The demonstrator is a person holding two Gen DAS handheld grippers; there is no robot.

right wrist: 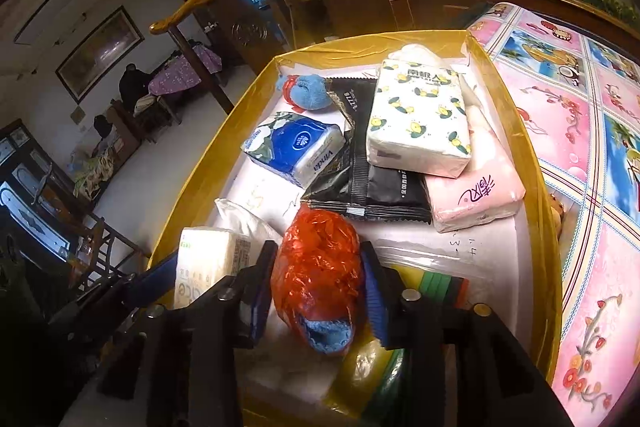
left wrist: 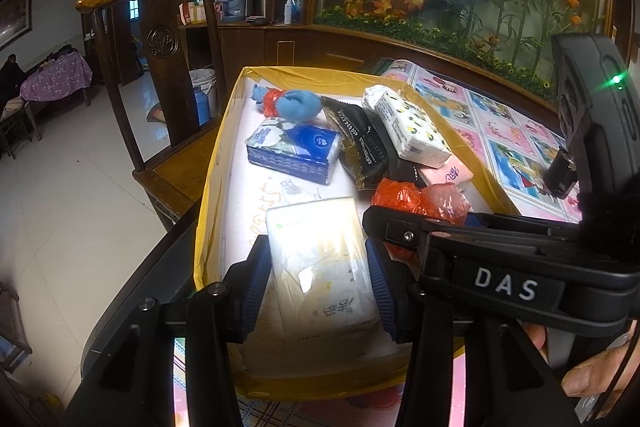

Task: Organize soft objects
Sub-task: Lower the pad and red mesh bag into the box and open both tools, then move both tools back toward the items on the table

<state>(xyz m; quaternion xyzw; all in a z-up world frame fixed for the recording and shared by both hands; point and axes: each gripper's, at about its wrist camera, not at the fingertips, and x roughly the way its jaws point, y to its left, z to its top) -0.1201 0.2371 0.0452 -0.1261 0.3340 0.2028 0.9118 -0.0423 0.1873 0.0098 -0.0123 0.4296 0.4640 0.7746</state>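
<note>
Red crinkled plastic forms the bag (right wrist: 316,259) that lies at the near end of the yellow-taped box (right wrist: 540,187), with a fold of blue cloth (right wrist: 328,335) seen at its open mouth. The bag is flanked by the blue pads of the right hand-held gripper (right wrist: 316,267), whose jaws are set at a narrow gap just beside the plastic on either side without visibly squeezing it. Just to the left of the bag, a pale tissue pack (left wrist: 320,259) is clamped by its long sides between the pads of the left hand-held gripper (left wrist: 316,255), and it is held over the white floor of the box near the front wall. Farther back in the box, a blue tissue pack (right wrist: 296,147) is seen on the left, and a black sachet (right wrist: 384,187) is laid in the middle. A white pack printed with yellow figures (right wrist: 420,123) is stacked on the sachet and on a pink pack (right wrist: 476,195). A blue plush toy (right wrist: 312,93) is tucked at the far wall. The box is set on a surface (right wrist: 592,267) covered with a pink patterned cloth, and part of a hand (left wrist: 588,379) is visible under the right tool. A carved wooden chair (left wrist: 160,39) is placed beyond the box's left side.
</note>
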